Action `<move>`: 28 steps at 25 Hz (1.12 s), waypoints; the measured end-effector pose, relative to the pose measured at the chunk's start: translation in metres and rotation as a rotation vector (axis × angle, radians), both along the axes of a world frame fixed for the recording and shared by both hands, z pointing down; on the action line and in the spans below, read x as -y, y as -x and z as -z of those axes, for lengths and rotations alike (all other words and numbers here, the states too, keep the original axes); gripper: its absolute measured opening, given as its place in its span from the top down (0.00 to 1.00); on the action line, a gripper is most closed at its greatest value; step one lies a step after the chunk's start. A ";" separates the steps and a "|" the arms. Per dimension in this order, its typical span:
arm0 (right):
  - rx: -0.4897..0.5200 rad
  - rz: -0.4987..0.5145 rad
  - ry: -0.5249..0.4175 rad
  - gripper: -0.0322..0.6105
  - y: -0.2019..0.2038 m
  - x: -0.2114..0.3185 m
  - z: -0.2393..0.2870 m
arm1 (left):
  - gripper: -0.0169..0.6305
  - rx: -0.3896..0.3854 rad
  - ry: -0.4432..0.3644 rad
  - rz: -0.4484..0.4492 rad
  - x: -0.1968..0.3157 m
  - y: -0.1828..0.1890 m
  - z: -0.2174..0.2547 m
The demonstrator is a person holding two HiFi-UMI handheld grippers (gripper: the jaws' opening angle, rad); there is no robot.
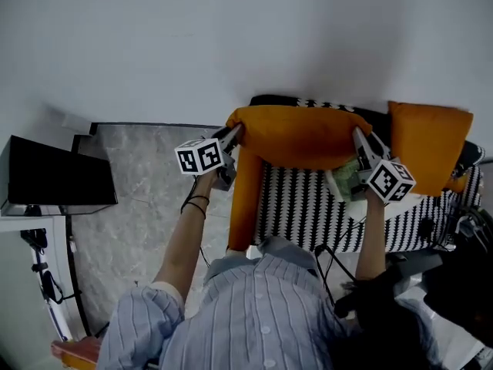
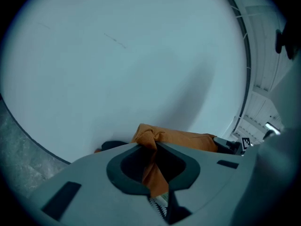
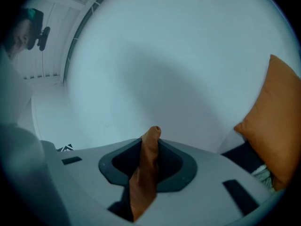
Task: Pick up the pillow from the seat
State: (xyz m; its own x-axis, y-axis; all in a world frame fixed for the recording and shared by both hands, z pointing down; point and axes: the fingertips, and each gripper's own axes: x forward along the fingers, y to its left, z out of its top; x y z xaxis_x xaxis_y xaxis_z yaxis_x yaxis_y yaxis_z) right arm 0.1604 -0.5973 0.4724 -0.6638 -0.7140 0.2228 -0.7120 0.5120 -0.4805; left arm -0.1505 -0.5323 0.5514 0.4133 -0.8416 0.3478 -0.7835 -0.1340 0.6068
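White wall and pale marble floor frame the head view, where we hold the orange pillow (image 1: pixel 296 136), seemingly raised off the striped seat (image 1: pixel 300 206), with the left tool (image 1: pixel 233 136) and right tool (image 1: pixel 359 139) at its opposite ends. We judge slippage the main risk: each grip catches only a pinch of fabric, so a sharp tug could free one end.

From the left gripper view, our jaws are clenched nearly together on a bunched corner of the pillow.

From the right gripper view, our jaws clamp a thin fold of its cloth, well apart from the second pillow (image 3: pixel 277 126).
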 end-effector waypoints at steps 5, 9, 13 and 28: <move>-0.004 -0.013 -0.062 0.80 0.001 -0.030 0.035 | 0.89 0.039 -0.084 -0.001 -0.023 0.002 0.035; -0.008 -0.027 -0.126 0.80 0.004 -0.045 0.068 | 0.90 0.063 -0.162 0.004 -0.036 0.004 0.069; -0.005 -0.041 -0.182 0.81 0.007 -0.062 0.097 | 0.90 0.118 -0.229 -0.021 -0.052 0.007 0.100; -0.009 -0.083 -0.290 0.81 0.025 -0.130 0.161 | 0.90 0.138 -0.419 -0.037 -0.117 0.029 0.183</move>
